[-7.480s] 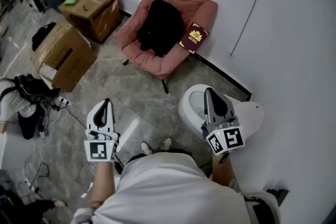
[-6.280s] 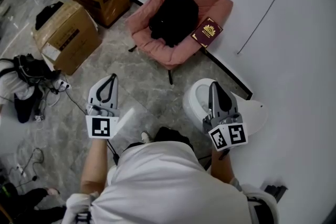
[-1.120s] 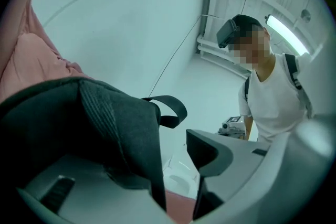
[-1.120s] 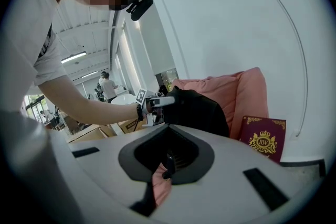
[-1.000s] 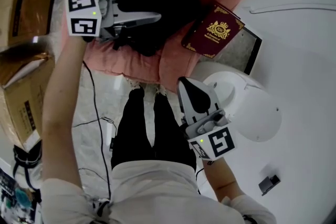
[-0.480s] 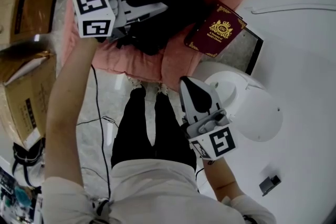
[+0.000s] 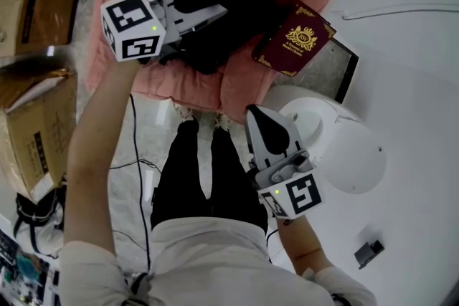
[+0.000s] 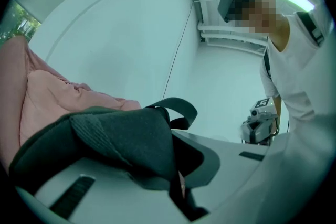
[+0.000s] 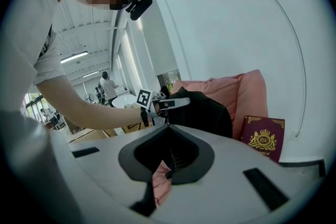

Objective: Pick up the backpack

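Note:
A black backpack (image 7: pixel 237 7) lies on a pink cushioned chair (image 7: pixel 179 86). My left gripper (image 7: pixel 221 11) reaches level across the chair from the left, and its jaws are closing tight on a fold of the backpack (image 8: pixel 121 139), which is pinched between them. In the left gripper view a black strap loop (image 8: pixel 176 107) sticks up past the left gripper (image 8: pixel 176 181). My right gripper (image 7: pixel 259 117) hangs lower, in front of the chair, shut with nothing in it. From the right gripper (image 9: pixel 168 162) the backpack (image 9: pixel 207 110) shows further off.
A burgundy booklet with a gold crest (image 7: pixel 294 39) leans on the chair's right arm beside the backpack. A round white stool (image 7: pixel 344 154) stands by my right gripper. Cardboard boxes (image 7: pixel 29 125) sit at the left, a cable (image 7: pixel 135 154) trails over the floor, and a white wall (image 7: pixel 409 46) is at the right.
The left gripper's jaws, spread around the backpack a second ago, have come together on its fabric, and the gripper has rolled slightly. The right gripper has stayed put.

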Demonstrator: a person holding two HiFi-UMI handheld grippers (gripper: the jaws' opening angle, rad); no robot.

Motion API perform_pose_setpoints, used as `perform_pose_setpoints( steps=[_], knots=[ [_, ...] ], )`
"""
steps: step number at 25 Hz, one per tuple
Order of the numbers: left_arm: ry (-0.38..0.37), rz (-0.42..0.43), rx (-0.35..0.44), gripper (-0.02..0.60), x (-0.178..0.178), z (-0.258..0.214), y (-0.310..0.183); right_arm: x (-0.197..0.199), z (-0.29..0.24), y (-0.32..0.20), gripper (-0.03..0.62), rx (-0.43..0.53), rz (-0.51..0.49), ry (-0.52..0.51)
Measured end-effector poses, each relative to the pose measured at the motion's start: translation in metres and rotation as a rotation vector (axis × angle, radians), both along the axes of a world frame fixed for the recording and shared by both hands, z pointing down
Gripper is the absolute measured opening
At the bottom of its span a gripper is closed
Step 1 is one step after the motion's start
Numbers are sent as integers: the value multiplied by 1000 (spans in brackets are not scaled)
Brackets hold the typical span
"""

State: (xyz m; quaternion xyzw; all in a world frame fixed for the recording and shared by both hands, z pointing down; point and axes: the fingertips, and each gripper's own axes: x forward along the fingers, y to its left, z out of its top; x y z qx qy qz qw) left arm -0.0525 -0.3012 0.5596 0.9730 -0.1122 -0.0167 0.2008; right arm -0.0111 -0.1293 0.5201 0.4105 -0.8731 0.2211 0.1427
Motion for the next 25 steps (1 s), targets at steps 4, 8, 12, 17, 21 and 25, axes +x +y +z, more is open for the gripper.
perform_pose_setpoints(
  steps=[4, 8, 12, 17, 21, 25],
  knots=[
    [90, 4, -62, 17, -1, -14, 2, -1, -2, 5, 20, 8, 2, -10],
    [54, -54, -60, 17, -1, -12, -2, 2, -5, 12, 20, 19, 1, 3],
    [-27, -148, -2, 17, -5, -8, -6, 12, -8, 14, 20, 30, 18, 6],
    [-112, -187, 43, 17, -9, -8, -2, 26, -14, 13, 20, 45, 35, -5],
    [-103, -187, 39, 17, -12, -20, 10, 32, -21, 11, 20, 60, 35, -13],
    [-93, -218, 42, 17, -15, -27, 21, 37, -28, 9, 20, 73, 28, -14]
  ],
)
